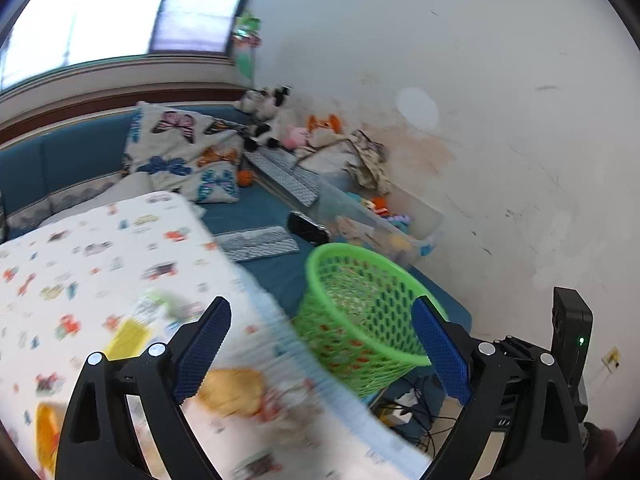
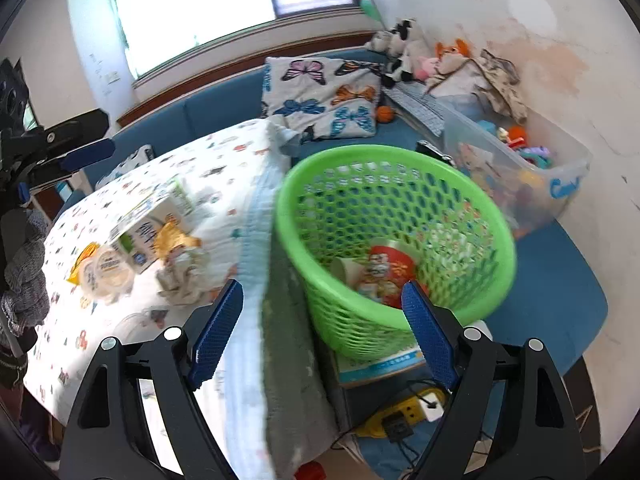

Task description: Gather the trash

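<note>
Right tool [image 2: 322, 320] tilted down over green basket [image 2: 394, 236], fingers spread, empty

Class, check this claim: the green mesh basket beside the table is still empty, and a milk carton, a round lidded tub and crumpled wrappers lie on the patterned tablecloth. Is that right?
Not quite. The green mesh basket is not empty: the right wrist view shows a red printed wrapper and other litter at its bottom. The milk carton, round lidded tub and crumpled wrappers do lie on the patterned tablecloth.
</note>
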`<state>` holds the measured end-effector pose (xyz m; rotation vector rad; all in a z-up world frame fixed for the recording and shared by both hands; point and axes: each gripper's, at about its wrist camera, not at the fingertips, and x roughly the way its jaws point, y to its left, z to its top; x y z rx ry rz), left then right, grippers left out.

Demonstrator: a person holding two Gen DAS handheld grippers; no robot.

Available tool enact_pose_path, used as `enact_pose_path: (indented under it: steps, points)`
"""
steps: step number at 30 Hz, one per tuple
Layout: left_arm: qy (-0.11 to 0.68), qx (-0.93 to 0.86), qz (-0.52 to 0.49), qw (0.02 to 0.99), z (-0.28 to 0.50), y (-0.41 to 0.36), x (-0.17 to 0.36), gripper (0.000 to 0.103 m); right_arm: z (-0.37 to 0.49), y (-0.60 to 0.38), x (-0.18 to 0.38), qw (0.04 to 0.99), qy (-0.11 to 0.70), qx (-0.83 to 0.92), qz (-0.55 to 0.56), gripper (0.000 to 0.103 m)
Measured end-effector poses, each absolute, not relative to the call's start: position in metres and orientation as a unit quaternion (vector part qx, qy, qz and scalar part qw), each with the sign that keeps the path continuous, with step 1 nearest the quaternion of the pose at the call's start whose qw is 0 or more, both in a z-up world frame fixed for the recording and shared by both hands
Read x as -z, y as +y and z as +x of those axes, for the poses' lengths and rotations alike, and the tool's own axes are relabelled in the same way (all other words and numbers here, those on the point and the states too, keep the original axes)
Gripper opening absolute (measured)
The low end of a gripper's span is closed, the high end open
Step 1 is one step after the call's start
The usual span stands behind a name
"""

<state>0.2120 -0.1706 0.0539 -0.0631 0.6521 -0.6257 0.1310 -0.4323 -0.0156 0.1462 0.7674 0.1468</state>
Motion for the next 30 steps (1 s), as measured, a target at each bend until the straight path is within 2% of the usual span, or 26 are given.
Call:
enact_pose_path:
  steps: [12,30]
  points:
    - [0.311,0.211,-0.046,0.926,0.174,-0.065,-0.039,0.089,0.141,-0.355,0.021,0.909,0.389,-0.142,0.054,0.081]
    - [0.341,0.172,-0.071,0.921,0.14,-0.009,0.001,0.089,0.202,-0.295,0.062,0.884,0.434,-0.174,0.023,0.081]
